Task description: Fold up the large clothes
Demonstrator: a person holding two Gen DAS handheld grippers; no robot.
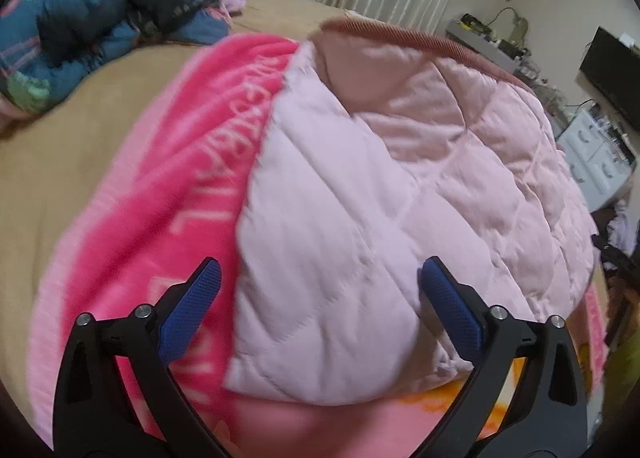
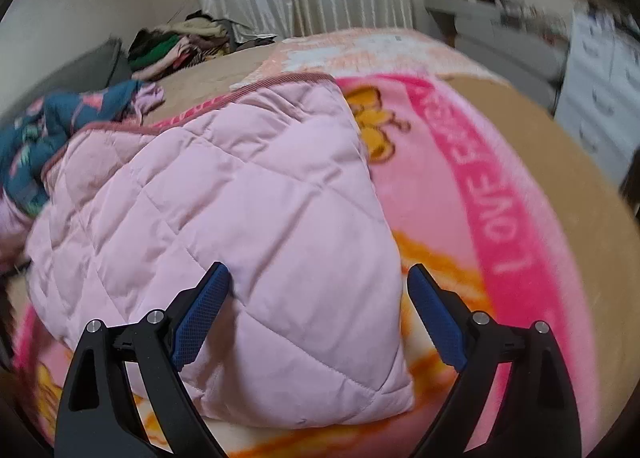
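A pale pink quilted garment (image 1: 380,218) with a dusty-rose ribbed trim lies folded on a bright pink cartoon blanket (image 1: 180,186) on the bed. My left gripper (image 1: 320,274) is open above the garment's near left corner, its blue pads on either side of it, holding nothing. In the right wrist view the same garment (image 2: 240,226) lies on the blanket (image 2: 500,226). My right gripper (image 2: 318,278) is open above the garment's near right corner and is empty.
A crumpled dark blue patterned jacket (image 1: 100,10) lies at the far left of the tan bed sheet (image 1: 60,146). A pile of clothes (image 2: 180,46) sits by the curtain. A desk (image 2: 492,18) and white drawers (image 2: 600,98) stand to the right of the bed.
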